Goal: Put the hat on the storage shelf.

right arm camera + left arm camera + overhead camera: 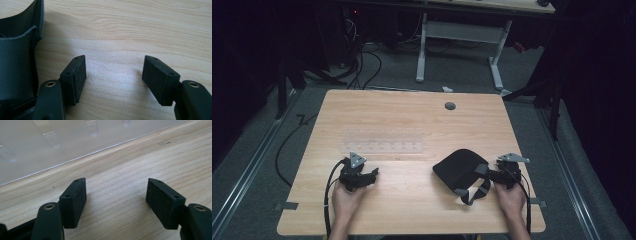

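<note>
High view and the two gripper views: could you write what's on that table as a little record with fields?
Surface: light wooden table with a small grey round plug near its far edge
Clear item: flat transparent plastic tray with a row of small pockets, lying left of centre
Dark item: black padded pouch with straps, lying right of centre
Left gripper: jaws open, nothing between them, just short of the tray's near edge
Right gripper: jaws open over bare wood, pouch strap beside one jaw
Hands: one behind each gripper at the near edge
</note>
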Motion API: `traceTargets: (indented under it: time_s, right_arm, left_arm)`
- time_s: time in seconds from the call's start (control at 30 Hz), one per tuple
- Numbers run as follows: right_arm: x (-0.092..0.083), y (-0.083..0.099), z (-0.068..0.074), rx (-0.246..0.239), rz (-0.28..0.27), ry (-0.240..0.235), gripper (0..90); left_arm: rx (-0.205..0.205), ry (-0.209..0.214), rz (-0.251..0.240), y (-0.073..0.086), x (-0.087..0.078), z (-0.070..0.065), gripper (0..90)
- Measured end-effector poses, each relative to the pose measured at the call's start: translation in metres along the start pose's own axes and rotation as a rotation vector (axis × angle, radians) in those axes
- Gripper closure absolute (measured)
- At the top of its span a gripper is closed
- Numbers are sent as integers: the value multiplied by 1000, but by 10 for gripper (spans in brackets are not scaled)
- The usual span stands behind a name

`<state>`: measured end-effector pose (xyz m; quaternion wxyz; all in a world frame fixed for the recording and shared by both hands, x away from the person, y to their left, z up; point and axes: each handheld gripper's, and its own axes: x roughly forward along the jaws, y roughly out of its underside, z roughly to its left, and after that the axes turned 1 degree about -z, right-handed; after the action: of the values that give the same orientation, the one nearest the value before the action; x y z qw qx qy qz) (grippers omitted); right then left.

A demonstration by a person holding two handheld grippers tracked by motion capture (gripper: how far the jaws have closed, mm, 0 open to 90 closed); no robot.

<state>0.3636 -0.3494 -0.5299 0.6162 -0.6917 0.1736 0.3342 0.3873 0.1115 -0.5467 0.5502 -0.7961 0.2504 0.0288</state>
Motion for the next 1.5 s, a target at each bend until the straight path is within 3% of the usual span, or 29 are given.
traceTargets:
  time_s: [1.0, 1.1, 1.2, 1.5]
  right_arm:
    - [-1, 1, -1, -1, -4, -9, 375]
    - [-3, 2, -5, 36, -11, -27, 395]
    - [-5, 3, -4, 3, 3, -2, 406]
    - [-20, 7, -10, 65, -38, -50, 464]
  left_arm:
    - [-5, -5, -2, 0, 0, 0, 315]
    - [-5, -5, -2, 0, 0, 0, 315]
    - [-5, -6, -2, 0, 1, 0, 313]
    - [-6, -6, -2, 0, 1, 0, 312]
